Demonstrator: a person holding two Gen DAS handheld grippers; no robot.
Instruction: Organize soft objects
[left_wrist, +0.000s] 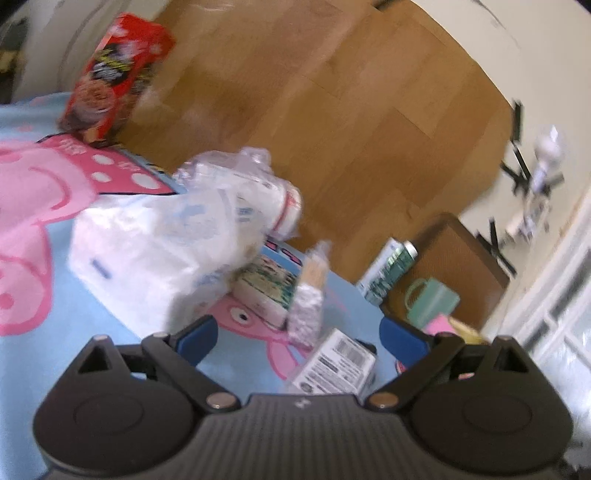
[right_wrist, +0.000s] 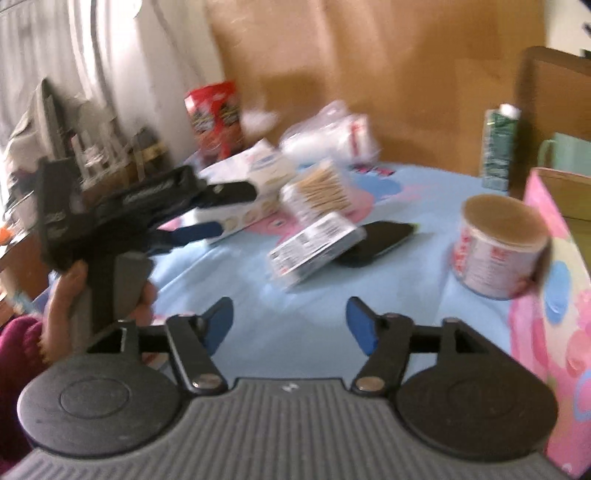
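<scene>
A white soft pack (left_wrist: 147, 251) lies on the blue cartoon cloth (left_wrist: 44, 332), with a clear bag of white pads (left_wrist: 251, 188) behind it. My left gripper (left_wrist: 299, 339) is open and empty, just short of the white pack; in the right wrist view it (right_wrist: 232, 210) hovers over a flat white pack (right_wrist: 255, 192). A box of cotton swabs (right_wrist: 317, 192), a small labelled box (right_wrist: 314, 247) and the bag of pads (right_wrist: 332, 136) lie further back. My right gripper (right_wrist: 291, 325) is open and empty above the cloth.
A red snack box (left_wrist: 114, 77) stands at the far edge. A round tin (right_wrist: 498, 247) and a pink open box (right_wrist: 554, 280) are at the right. A dark phone (right_wrist: 380, 240), a green carton (right_wrist: 498, 147) and a green mug (left_wrist: 432, 299) are nearby.
</scene>
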